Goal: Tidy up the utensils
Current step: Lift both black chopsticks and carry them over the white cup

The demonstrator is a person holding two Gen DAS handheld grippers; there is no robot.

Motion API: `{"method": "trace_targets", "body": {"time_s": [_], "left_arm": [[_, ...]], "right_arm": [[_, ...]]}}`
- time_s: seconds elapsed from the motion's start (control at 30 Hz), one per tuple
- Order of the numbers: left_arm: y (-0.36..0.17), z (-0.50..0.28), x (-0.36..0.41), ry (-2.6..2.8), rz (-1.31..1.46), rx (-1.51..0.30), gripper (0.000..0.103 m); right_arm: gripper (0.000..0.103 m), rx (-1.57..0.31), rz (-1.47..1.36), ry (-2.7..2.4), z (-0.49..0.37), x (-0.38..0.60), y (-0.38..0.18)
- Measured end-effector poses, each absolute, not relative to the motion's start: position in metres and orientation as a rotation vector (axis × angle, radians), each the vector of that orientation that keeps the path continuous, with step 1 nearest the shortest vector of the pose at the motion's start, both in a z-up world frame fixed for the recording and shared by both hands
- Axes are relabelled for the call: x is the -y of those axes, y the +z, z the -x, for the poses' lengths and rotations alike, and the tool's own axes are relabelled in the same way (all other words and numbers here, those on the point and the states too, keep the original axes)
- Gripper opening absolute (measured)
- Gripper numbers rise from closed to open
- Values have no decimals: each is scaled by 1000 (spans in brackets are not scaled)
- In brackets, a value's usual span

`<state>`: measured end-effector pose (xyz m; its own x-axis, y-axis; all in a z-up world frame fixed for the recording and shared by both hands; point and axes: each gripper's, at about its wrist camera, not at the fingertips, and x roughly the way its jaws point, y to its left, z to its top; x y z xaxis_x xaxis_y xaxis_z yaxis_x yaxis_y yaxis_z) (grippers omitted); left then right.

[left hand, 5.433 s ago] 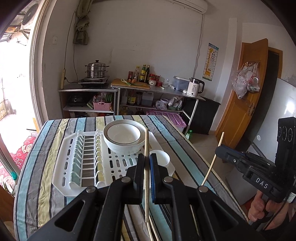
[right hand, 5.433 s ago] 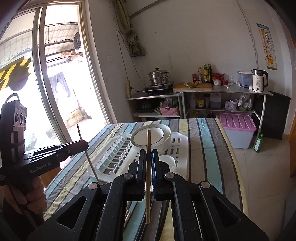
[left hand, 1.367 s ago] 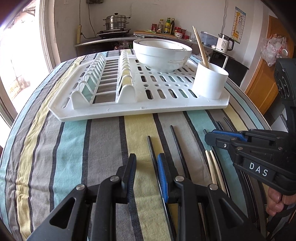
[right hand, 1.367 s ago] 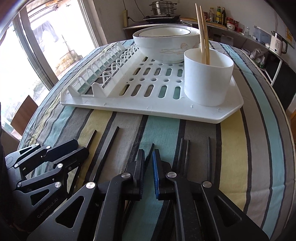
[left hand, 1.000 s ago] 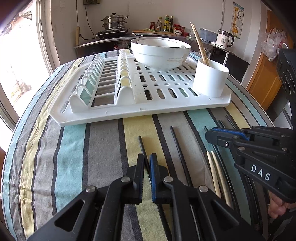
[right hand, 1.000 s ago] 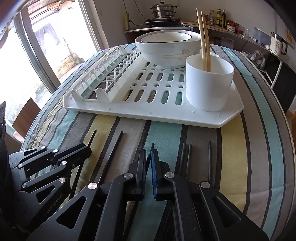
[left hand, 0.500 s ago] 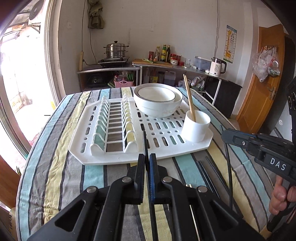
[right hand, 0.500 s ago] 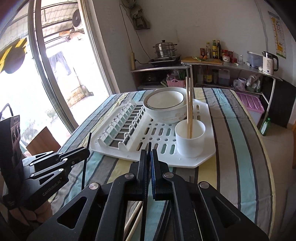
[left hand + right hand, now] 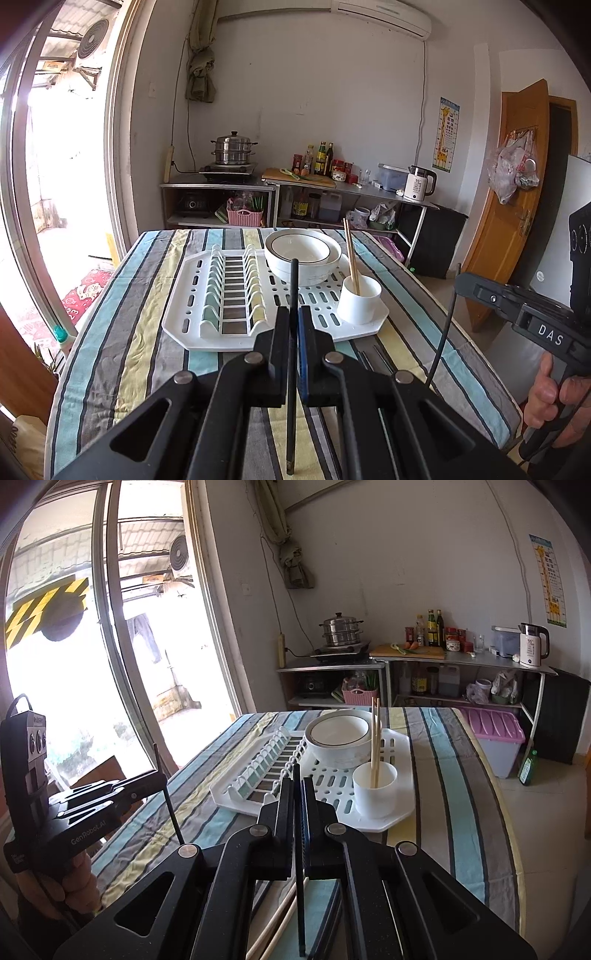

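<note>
My left gripper point(image 9: 294, 317) is shut on a black chopstick point(image 9: 293, 295) and holds it upright, high above the striped table. My right gripper point(image 9: 298, 786) is shut on another black chopstick point(image 9: 300, 904), also upright above the table. The right gripper also shows in the left wrist view point(image 9: 460, 280), the left one in the right wrist view point(image 9: 160, 775). A white cup point(image 9: 359, 302) on the white drying rack point(image 9: 192, 325) holds two light wooden chopsticks point(image 9: 375, 738). More chopsticks lie on the cloth below point(image 9: 273, 930).
A white bowl point(image 9: 302, 254) sits at the back of the rack, behind the cup point(image 9: 375, 790). The rack's slotted plate section point(image 9: 232, 291) is on its left. The table's right edge point(image 9: 513, 849) drops to a tiled floor. A window is at left.
Both grippers closed on black chopsticks lying on the cloth, then rose well above the table and pulled back from the rack, carrying them upright.
</note>
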<state>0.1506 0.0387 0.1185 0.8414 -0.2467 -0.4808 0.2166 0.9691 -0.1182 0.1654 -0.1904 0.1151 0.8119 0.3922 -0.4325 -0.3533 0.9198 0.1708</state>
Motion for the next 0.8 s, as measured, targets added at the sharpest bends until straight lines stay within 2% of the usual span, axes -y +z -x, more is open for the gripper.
{"method": "trace_targets", "body": {"time_s": [0.33,0.8], "left_arm": [[122,-131,-40,-242,56,-502,5],[153,-163,-14,-301,32,-490,5]], "right_arm": [[3,-463,-85,391,-151,201,118],[2,-368,-70,339,-164,225,154]]}}
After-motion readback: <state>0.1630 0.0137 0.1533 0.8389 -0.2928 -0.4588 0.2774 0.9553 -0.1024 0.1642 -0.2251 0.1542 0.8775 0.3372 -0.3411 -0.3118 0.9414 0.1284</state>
